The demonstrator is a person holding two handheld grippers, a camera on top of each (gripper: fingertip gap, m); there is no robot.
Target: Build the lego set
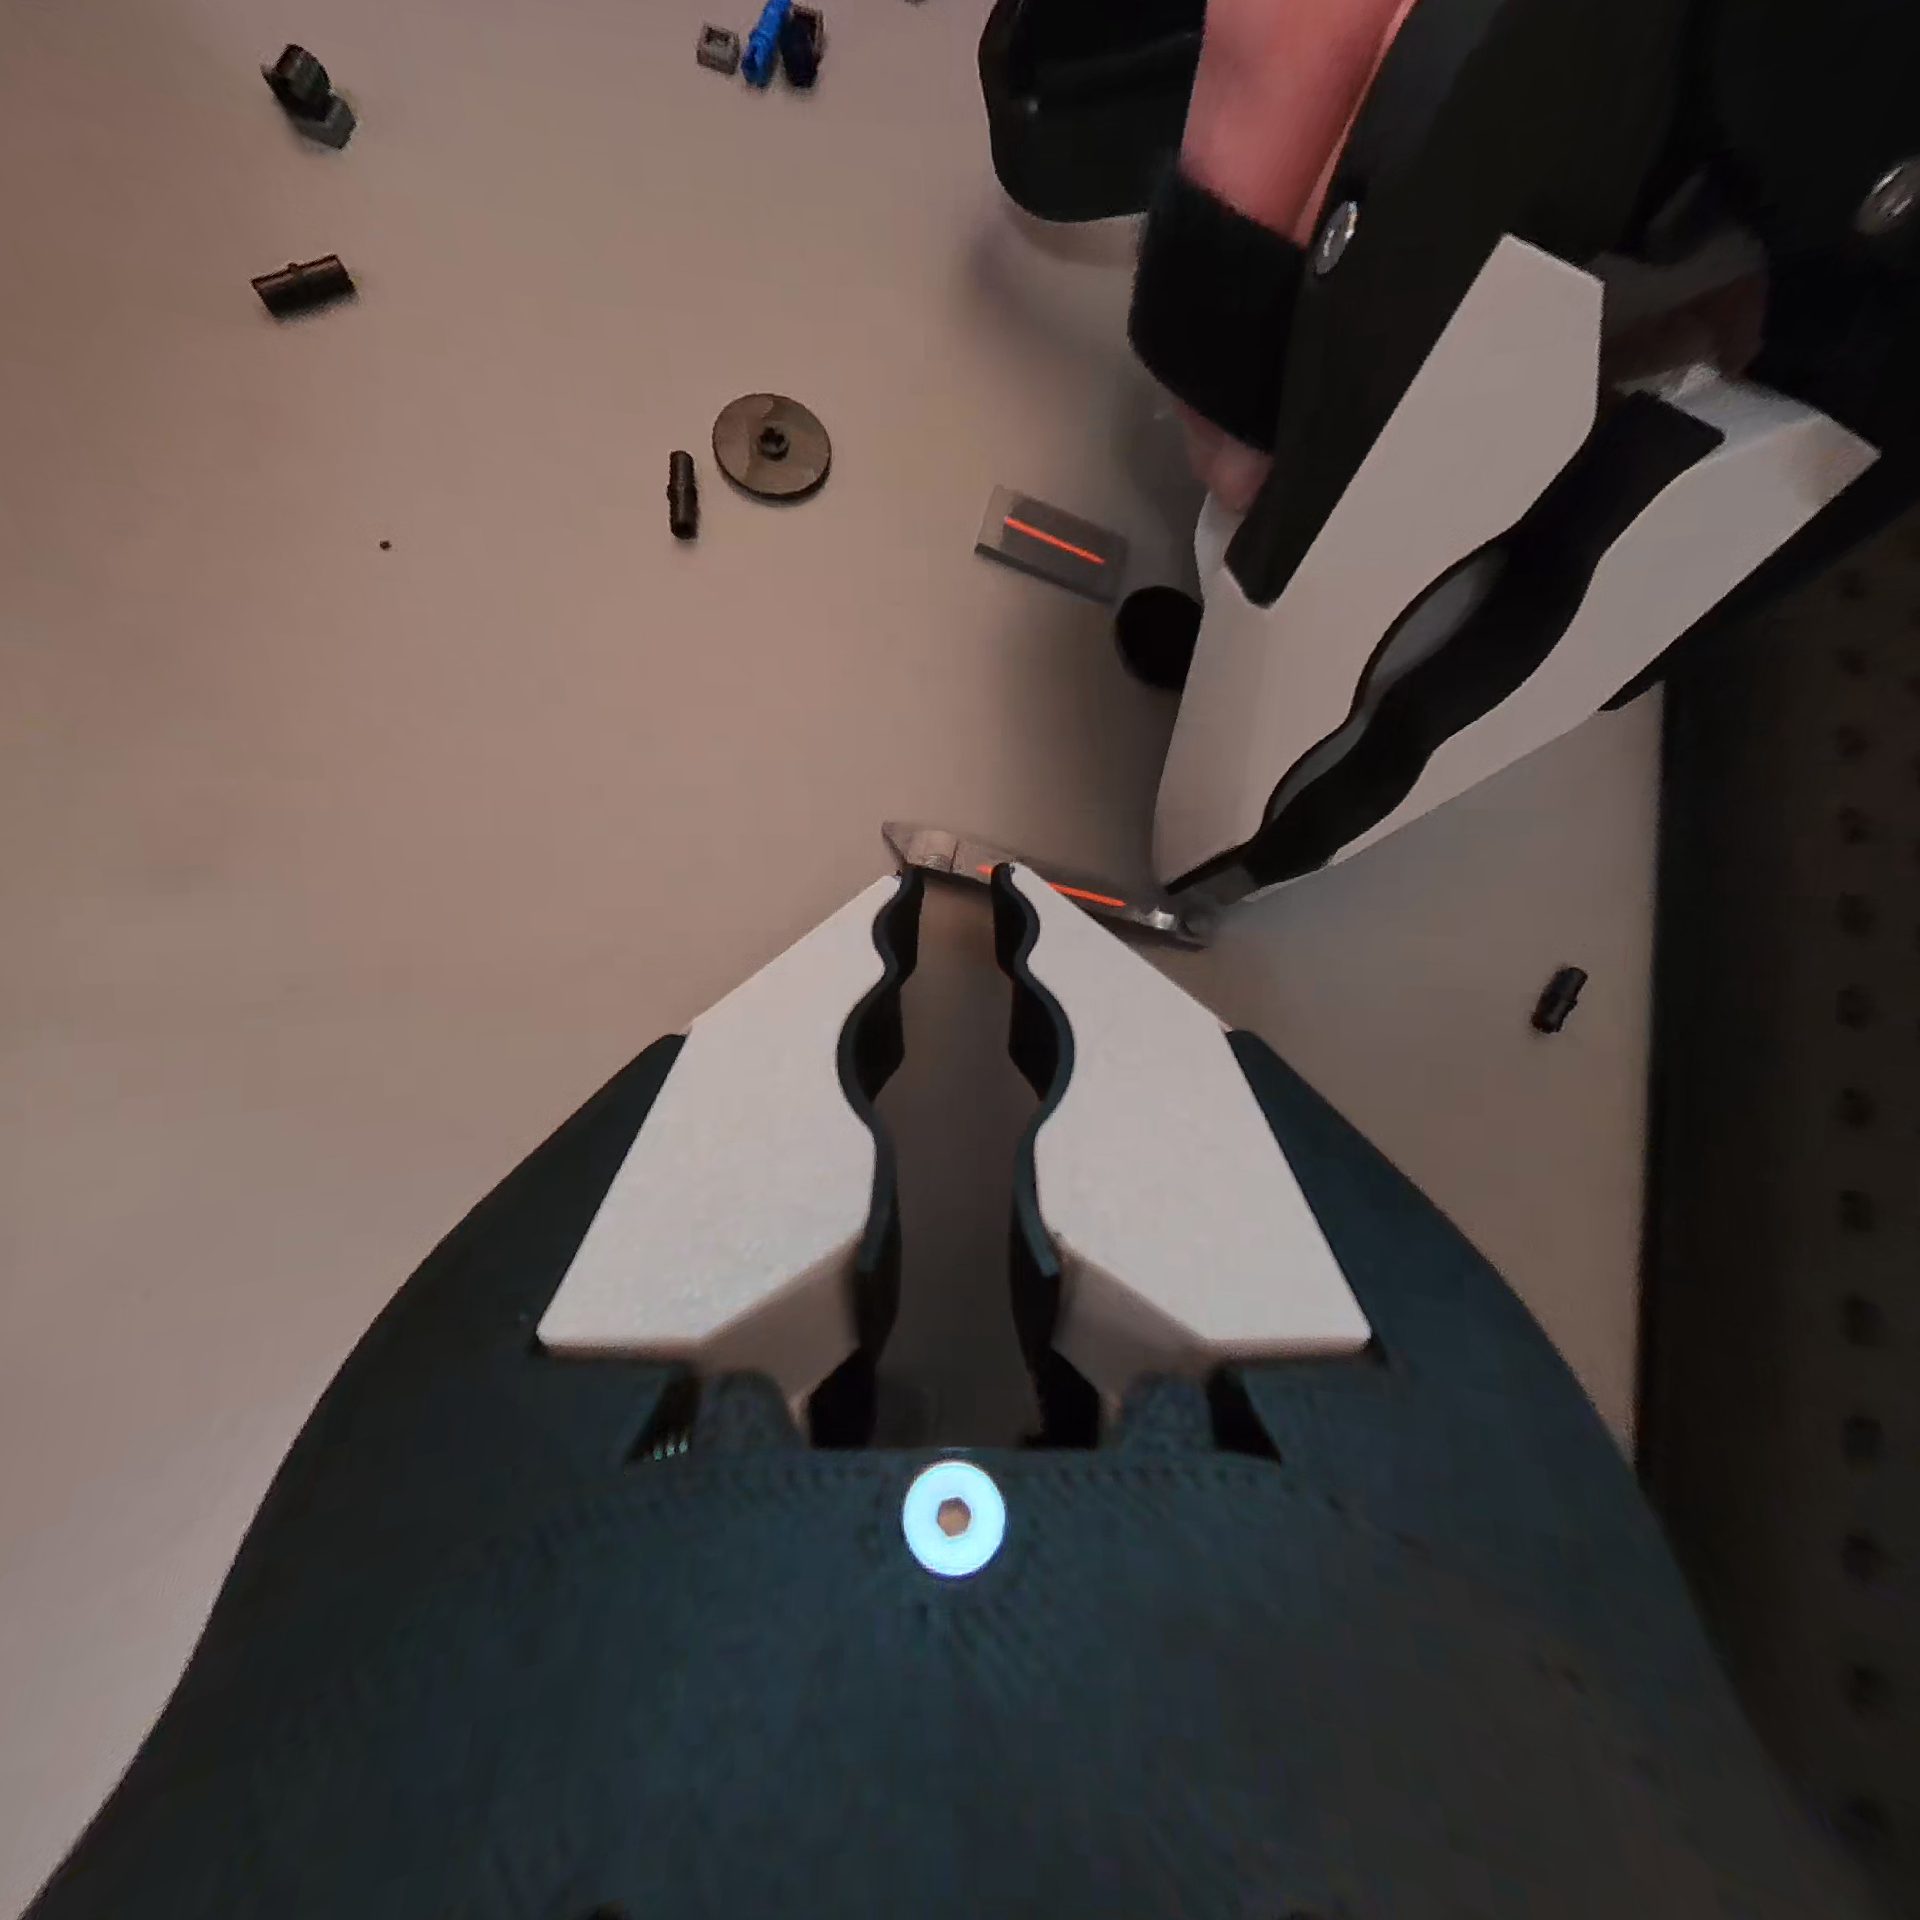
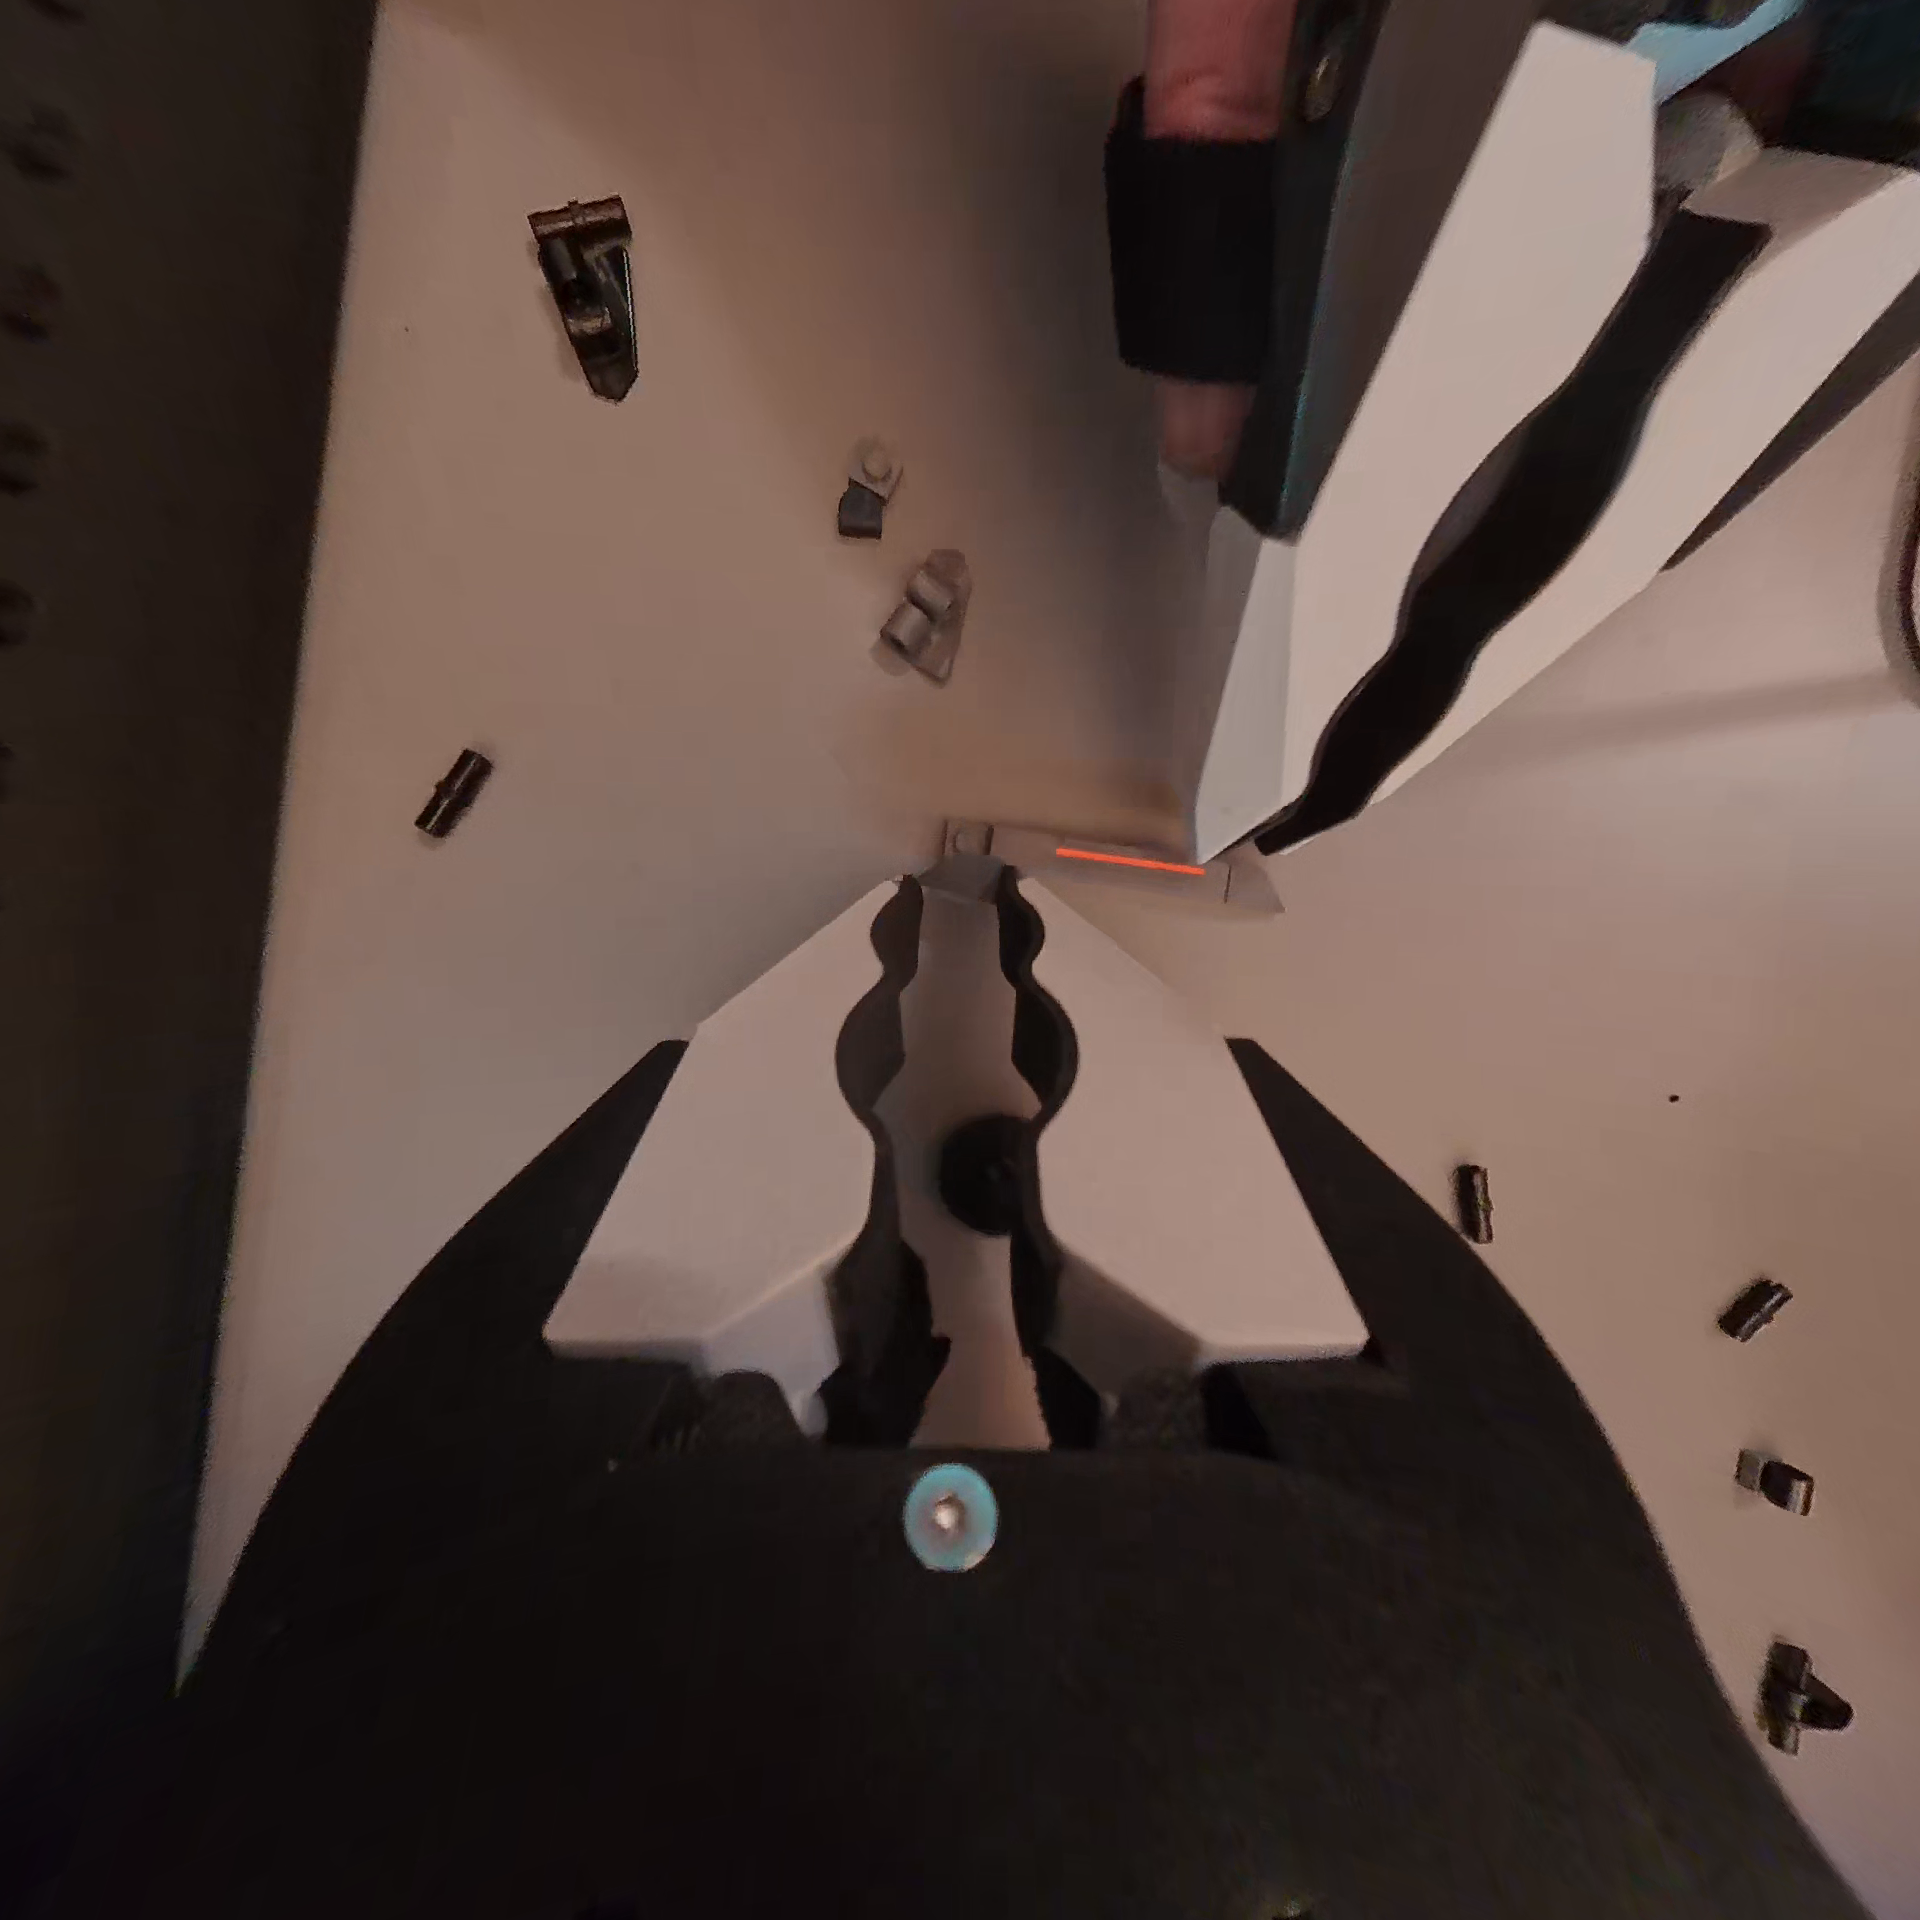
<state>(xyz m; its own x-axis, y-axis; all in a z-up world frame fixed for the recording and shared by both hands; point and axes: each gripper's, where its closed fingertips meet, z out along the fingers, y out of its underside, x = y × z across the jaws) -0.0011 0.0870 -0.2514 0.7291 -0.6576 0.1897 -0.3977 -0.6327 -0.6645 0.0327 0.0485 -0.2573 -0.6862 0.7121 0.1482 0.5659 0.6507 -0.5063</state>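
Note:
A flat grey Lego piece with an orange stripe (image 1: 1081, 891) lies low over the pale table (image 1: 416, 727), between both grippers. My left gripper (image 1: 954, 885) is shut on one end of it. My right gripper (image 1: 1195, 896) comes in from the upper right and pinches the other end. In the right wrist view, my right gripper (image 2: 954, 883) is shut on a small grey block at the end of the striped piece (image 2: 1127, 860). My left gripper (image 2: 1242, 831) holds the far end there.
A second striped grey piece (image 1: 1051, 545), a black disc (image 1: 771, 447), black pins (image 1: 682, 494) and a blue part (image 1: 767, 42) lie beyond. Small grey parts (image 2: 925, 618), a black assembly (image 2: 587, 291) and black clips (image 2: 1754, 1309) are scattered about. A dark perforated board (image 1: 1787, 1143) borders the table. My hands' fingertips stand some 5 cm from each other.

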